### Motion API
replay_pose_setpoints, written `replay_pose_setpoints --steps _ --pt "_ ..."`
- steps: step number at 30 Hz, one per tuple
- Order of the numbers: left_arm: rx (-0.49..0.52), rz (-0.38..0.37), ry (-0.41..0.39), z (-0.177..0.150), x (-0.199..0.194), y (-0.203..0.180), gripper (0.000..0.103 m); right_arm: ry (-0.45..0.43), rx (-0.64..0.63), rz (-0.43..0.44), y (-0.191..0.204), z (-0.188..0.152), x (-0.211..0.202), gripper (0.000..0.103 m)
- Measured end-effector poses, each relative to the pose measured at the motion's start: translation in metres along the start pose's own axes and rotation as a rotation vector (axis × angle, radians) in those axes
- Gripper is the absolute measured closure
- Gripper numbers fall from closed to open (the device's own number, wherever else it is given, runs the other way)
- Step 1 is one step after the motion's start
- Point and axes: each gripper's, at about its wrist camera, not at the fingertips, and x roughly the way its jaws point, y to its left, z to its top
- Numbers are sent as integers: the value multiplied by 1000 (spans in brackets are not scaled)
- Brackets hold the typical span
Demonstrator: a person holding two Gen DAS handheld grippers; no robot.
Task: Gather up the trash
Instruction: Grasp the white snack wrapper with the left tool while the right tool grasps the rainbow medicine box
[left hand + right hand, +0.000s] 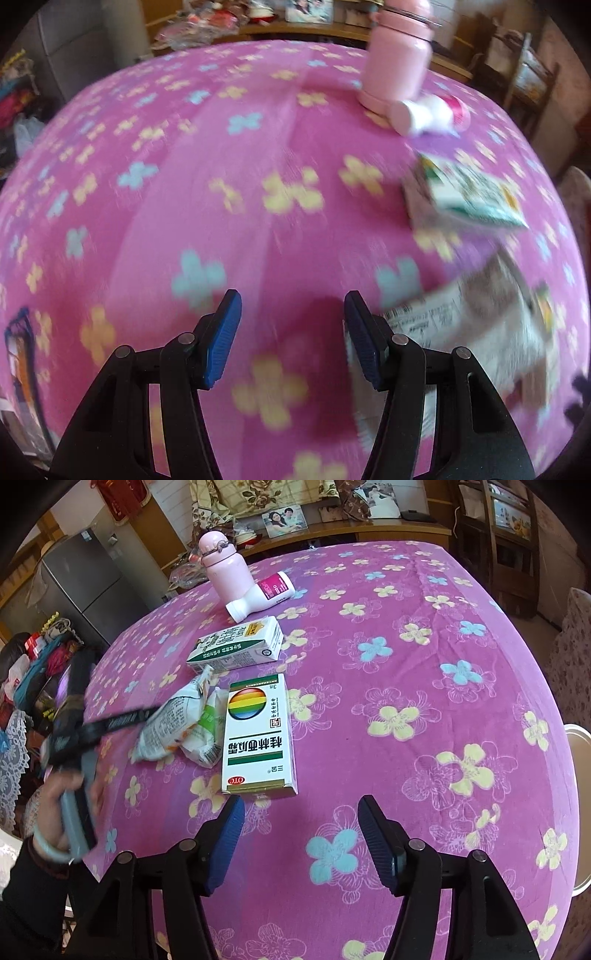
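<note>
While my right gripper [301, 843] hangs open just short of the medicine box [258, 738], my left gripper [291, 339] gapes empty over the pink tablecloth [221, 221]

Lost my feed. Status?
Left gripper and right gripper open, empty. Crumpled wrappers, medicine box, carton on table. Nothing blocking.

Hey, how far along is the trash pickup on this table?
Done: nothing visibly collected.
In hand: nothing; the right gripper is open and empty just short of the medicine box, and the left gripper is open beside the wrapper.
Left: the wrapper, medicine box, carton and white bottle.
</note>
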Motion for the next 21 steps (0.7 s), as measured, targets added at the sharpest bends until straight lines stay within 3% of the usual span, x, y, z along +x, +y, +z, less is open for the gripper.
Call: replay_pose_setpoints --steps 5,7,10,14,17,21 --pt "49 -141 13 -45 -33 -8 46 4 13 13 -2 3 3 41" --pt "64 -219 11 -53 -44 -11 46 2 17 14 -3 3 3 41" --pt "69 -278 -32 -52 -60 -15 46 0 22 13 -3 4 2 41" --pt "135 -369 -69 -37 -63 -30 30 -4 28 13 -3 3 -2 38" --pt "210 -388 -58 -27 -51 -46 24 -2 27 13 -4 2 -4 37" --pt "304 -393 -30 -21 -35 -68 24 7 31 16 -6 3 -3 36"
